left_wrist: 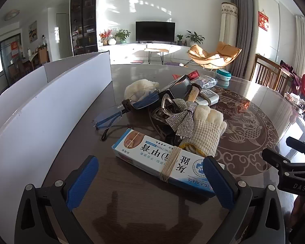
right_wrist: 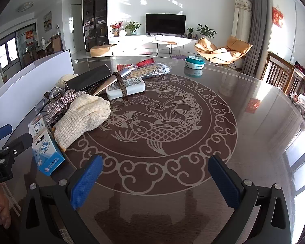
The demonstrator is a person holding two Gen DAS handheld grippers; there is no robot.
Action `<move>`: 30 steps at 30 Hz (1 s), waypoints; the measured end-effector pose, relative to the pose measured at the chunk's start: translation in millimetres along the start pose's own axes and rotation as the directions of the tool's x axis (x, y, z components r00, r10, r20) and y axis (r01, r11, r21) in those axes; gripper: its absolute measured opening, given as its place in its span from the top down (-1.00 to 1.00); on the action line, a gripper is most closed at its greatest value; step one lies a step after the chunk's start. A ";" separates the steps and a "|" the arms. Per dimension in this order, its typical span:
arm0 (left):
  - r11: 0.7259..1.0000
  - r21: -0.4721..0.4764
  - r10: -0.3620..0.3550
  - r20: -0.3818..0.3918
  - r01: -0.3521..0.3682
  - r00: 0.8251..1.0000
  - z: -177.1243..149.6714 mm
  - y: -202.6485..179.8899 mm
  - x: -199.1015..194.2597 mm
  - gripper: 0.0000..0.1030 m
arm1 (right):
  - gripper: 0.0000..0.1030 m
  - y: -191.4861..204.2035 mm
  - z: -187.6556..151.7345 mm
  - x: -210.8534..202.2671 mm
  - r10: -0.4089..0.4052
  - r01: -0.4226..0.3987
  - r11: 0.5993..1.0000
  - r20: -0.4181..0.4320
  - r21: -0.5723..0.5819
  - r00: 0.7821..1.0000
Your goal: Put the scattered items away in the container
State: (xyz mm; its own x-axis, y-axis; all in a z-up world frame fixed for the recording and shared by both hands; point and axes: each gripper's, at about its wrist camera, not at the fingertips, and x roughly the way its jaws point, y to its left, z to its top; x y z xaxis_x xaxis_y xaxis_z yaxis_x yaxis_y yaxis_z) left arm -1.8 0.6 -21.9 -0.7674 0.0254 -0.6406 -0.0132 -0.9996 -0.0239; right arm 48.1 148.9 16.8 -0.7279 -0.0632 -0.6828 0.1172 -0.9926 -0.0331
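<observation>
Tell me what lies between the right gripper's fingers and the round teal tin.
Only bare patterned table between the right gripper and the teal tin, seen in the right wrist view.

You've got strong daylight pouring in from the windows on the right, so both views are bright and a bit harsh. It blows out the white wall (left_wrist: 152, 6) in patches and puts a glare streak across the glossy desk (right_wrist: 274, 105), washing out the right edge. The desk's shine mirrors the tub (right_wrist: 194, 62) and throws dark reflections just ahead of each claw. Left side of the room sits dimmer. Heavy fisheye bend: the white box (left_wrist: 40, 122) walls curve, and black vignette eats the corners. Focus is sharp up close, softer on the far TV (right_wrist: 165, 23).
</observation>
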 end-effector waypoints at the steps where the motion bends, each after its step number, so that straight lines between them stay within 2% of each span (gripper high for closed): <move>1: 1.000 0.000 0.001 0.001 -0.001 1.000 0.1 0.3 -0.5 -1.00 | -1.00 0.8 0.2 -0.6 -0.001 0.001 1.000 0.004 -0.003 1.000; 9: 1.000 -0.021 0.005 0.005 -0.005 1.000 1.0 5.3 -1.1 -1.00 | -1.00 11.8 -0.7 -3.9 -0.006 0.007 0.998 0.030 -0.057 1.000; 18: 0.999 -0.035 0.008 -0.008 -0.009 1.000 -0.2 7.5 0.1 -1.00 | -1.00 4.5 -1.5 -1.8 0.012 -0.012 1.000 0.016 -0.026 1.000; 30: 0.999 -0.046 0.014 -0.004 -0.014 1.000 -0.6 9.4 0.7 -1.00 | -1.00 8.7 -1.9 -4.8 0.014 -0.013 0.999 0.029 -0.046 0.999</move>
State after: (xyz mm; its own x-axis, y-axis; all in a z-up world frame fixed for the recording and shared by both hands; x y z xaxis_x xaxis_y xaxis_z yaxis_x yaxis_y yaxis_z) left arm -2.1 -8.7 -23.1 -0.7650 0.0119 -0.6439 0.0266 -0.9984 -0.0500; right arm 53.8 140.8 18.4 -0.7455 -0.0800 -0.6617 0.1573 -0.9859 -0.0579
